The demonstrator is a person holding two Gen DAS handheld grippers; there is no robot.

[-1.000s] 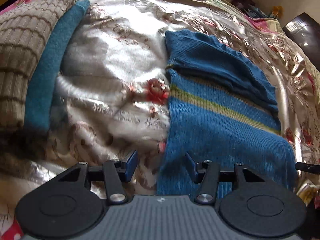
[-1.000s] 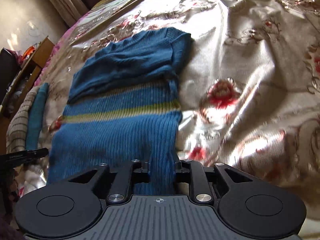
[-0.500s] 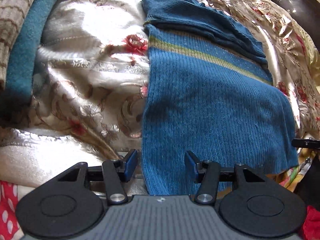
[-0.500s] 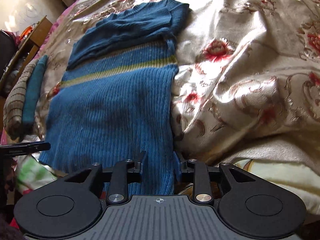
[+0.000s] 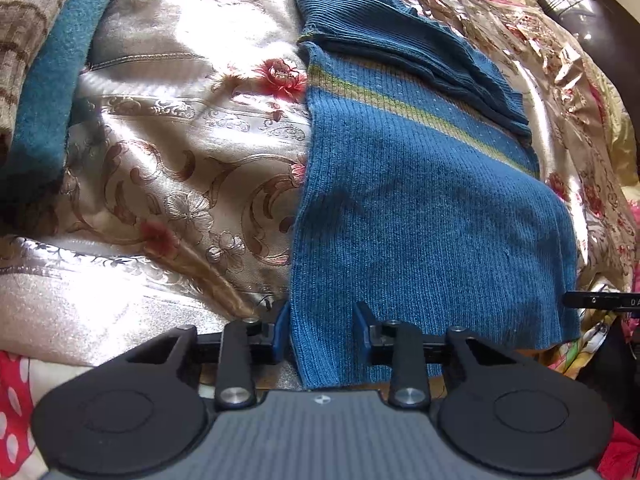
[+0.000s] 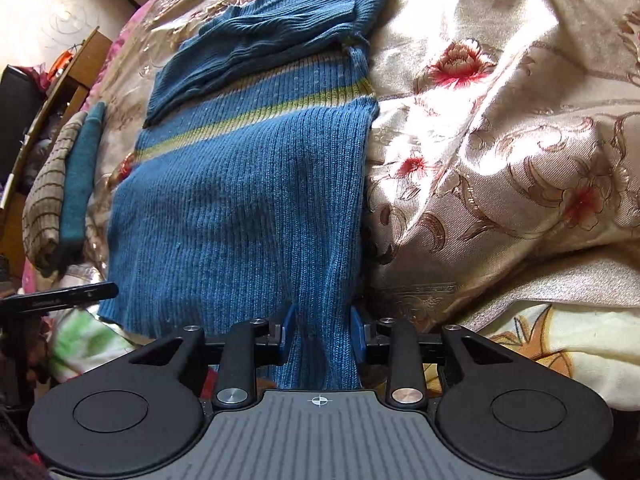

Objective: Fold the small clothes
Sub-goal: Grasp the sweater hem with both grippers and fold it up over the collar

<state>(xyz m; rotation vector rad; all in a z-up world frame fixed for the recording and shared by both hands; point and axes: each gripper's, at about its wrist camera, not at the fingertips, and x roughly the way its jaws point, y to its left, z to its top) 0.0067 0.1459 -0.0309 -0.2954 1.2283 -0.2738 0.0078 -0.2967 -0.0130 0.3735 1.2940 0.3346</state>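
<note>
A small blue knit sweater (image 5: 424, 208) with a yellow-green stripe lies flat on the floral bedspread (image 5: 180, 168), its sleeves folded across the top. It also shows in the right wrist view (image 6: 244, 208). My left gripper (image 5: 322, 322) is open, with the sweater's lower left hem corner between its fingers. My right gripper (image 6: 322, 326) is open, with the lower right hem corner between its fingers. Neither grips the cloth.
Folded clothes, a brown striped piece (image 5: 28, 40) and a teal piece (image 5: 60, 80), are stacked at the left of the bed; they also show in the right wrist view (image 6: 76, 184). The bed edge runs just below the hem. Dark furniture (image 5: 592, 20) stands far right.
Both grippers have drawn back toward the near bed edge, from over the sweater's middle to its bottom hem. The right gripper's fingers have opened wider. The sweater has not moved.
</note>
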